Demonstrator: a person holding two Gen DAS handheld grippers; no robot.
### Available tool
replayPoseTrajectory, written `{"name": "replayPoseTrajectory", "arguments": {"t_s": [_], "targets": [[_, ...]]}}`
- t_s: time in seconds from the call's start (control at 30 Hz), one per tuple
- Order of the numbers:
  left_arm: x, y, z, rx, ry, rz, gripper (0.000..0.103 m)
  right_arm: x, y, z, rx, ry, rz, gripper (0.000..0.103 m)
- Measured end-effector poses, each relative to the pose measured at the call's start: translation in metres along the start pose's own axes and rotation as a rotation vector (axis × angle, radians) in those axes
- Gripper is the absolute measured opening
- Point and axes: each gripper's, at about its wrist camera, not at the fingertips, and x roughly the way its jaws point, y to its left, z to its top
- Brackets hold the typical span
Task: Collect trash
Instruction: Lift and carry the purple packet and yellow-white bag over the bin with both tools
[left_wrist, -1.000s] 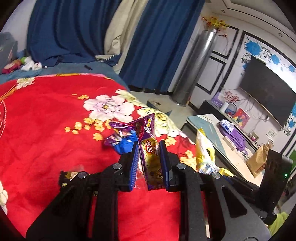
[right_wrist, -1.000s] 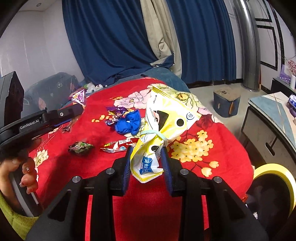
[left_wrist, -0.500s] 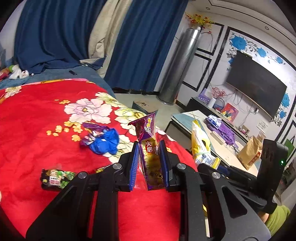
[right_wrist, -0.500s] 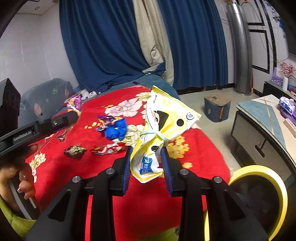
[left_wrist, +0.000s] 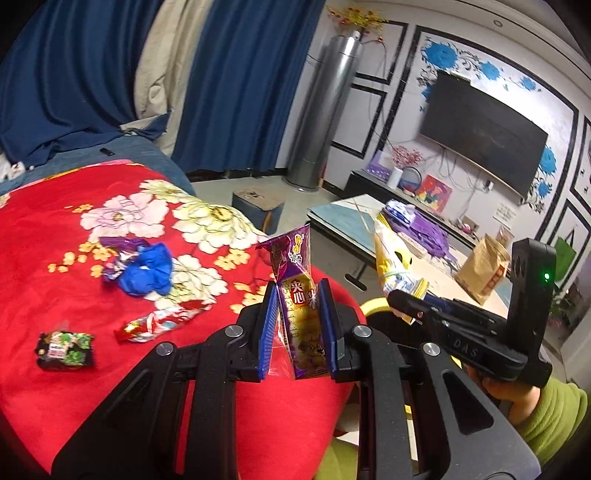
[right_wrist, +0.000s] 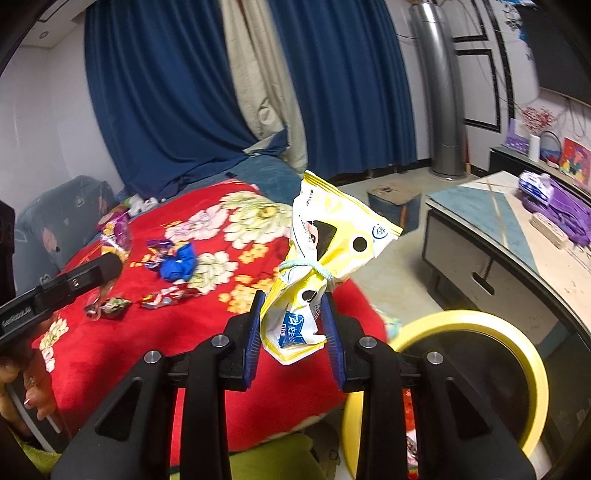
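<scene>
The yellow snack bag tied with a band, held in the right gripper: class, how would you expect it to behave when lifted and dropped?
The yellow snack bag is probably light and mostly empty: it looks crumpled and flattened. It seems floppy rather than stiff, since it creases where the right gripper pinches it. Its glossy film may be slippery, so it could slide free.
</scene>
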Motion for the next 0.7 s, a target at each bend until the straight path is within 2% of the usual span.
{"name": "replayPoseTrajectory", "arguments": {"t_s": [0.7], "targets": [[0.040, -0.091, -0.024, 0.183, 0.085, -0.139, 0.016, -0.034, -0.080, -0.026, 0.123, -0.028, -0.158, 0.029]]}}
